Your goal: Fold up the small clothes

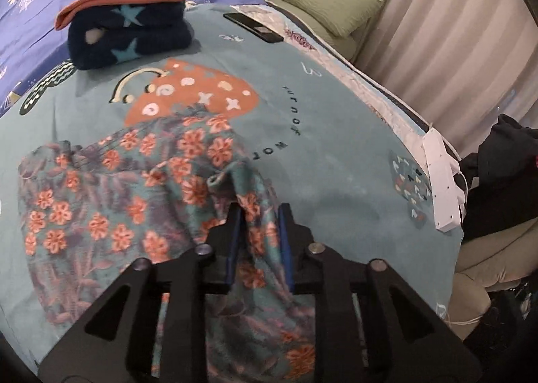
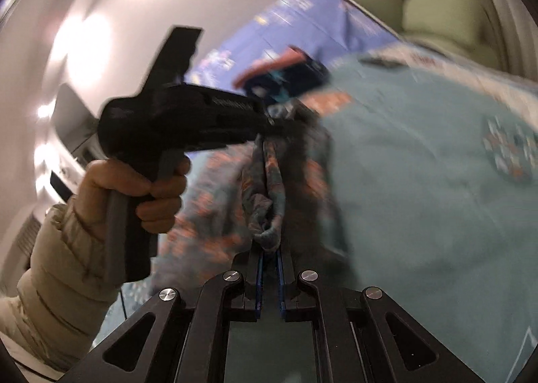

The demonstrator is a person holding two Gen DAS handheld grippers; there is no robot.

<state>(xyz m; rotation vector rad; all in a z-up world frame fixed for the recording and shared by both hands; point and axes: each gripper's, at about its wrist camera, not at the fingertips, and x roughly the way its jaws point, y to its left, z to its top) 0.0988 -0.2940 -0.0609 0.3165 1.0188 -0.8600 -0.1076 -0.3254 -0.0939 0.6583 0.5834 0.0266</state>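
Note:
A small floral garment (image 1: 134,195), teal with orange flowers, lies partly spread on the teal blanket (image 1: 336,154). My left gripper (image 1: 259,211) is shut on a raised fold of its edge. In the right wrist view, which is blurred, my right gripper (image 2: 269,250) is shut on a bunched edge of the same garment (image 2: 269,188) and holds it lifted. The left gripper (image 2: 269,121) shows there too, held in a hand, gripping the garment's far end.
A folded stack of dark star-patterned and coral clothes (image 1: 127,30) sits at the back left. A black phone (image 1: 252,27) lies behind it. A white power strip (image 1: 444,181) lies at the blanket's right edge. Green cushions (image 1: 322,3) and curtains are beyond.

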